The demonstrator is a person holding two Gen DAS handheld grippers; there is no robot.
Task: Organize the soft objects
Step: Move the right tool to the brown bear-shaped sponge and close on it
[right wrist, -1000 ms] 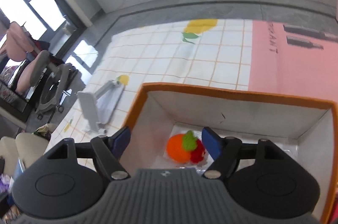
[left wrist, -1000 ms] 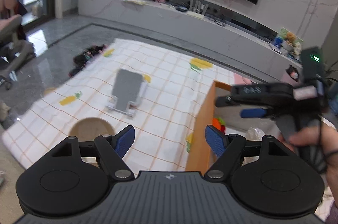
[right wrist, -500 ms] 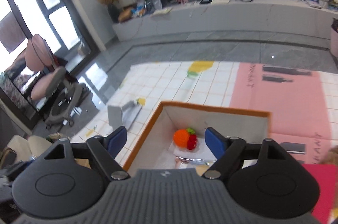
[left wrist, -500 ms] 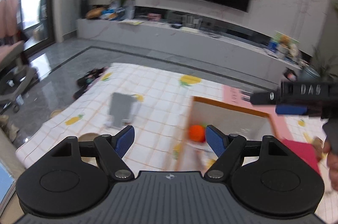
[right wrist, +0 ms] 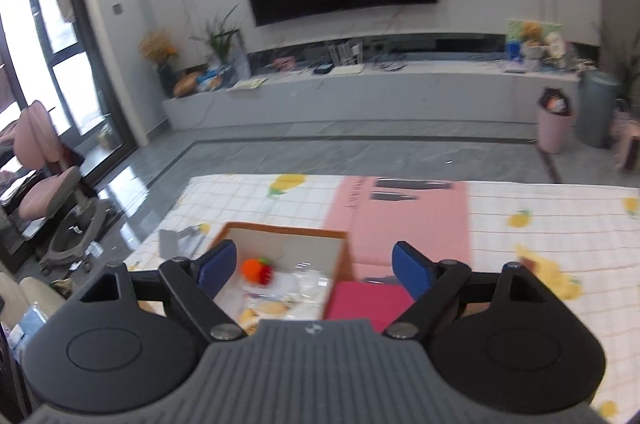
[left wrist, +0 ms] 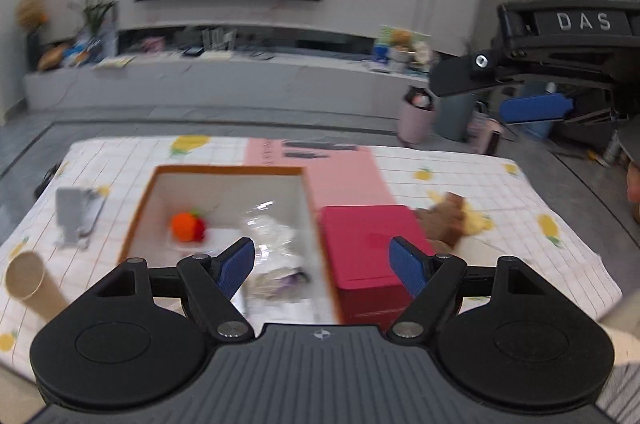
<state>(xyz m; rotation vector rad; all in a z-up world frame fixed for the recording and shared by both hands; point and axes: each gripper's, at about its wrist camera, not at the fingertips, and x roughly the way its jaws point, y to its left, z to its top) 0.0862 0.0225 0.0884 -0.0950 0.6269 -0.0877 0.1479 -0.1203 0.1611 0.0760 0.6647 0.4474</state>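
Item 1: left gripper (left wrist: 322, 266), lower centre of the left wrist view. We record its blue pads spread wide with nothing between them.

Item 2: right gripper (right wrist: 314, 270), lower centre of its own view, likewise spread and empty; it also shows at the upper right of the left view.

Item 3: orange-rimmed box (left wrist: 224, 169), centre left, on the checked cloth (left wrist: 500, 192). Inside we note an orange soft toy (left wrist: 187, 227) at the box's left and crinkled clear packets (left wrist: 272, 236) to the toy's right.

Item 4: red box (left wrist: 372, 244), touching the orange-rimmed box's right wall.

Item 5: brown soft toy (left wrist: 444, 220), just right of the red box, blurred.

Item 6: cardboard tube (left wrist: 26, 280), lower left.
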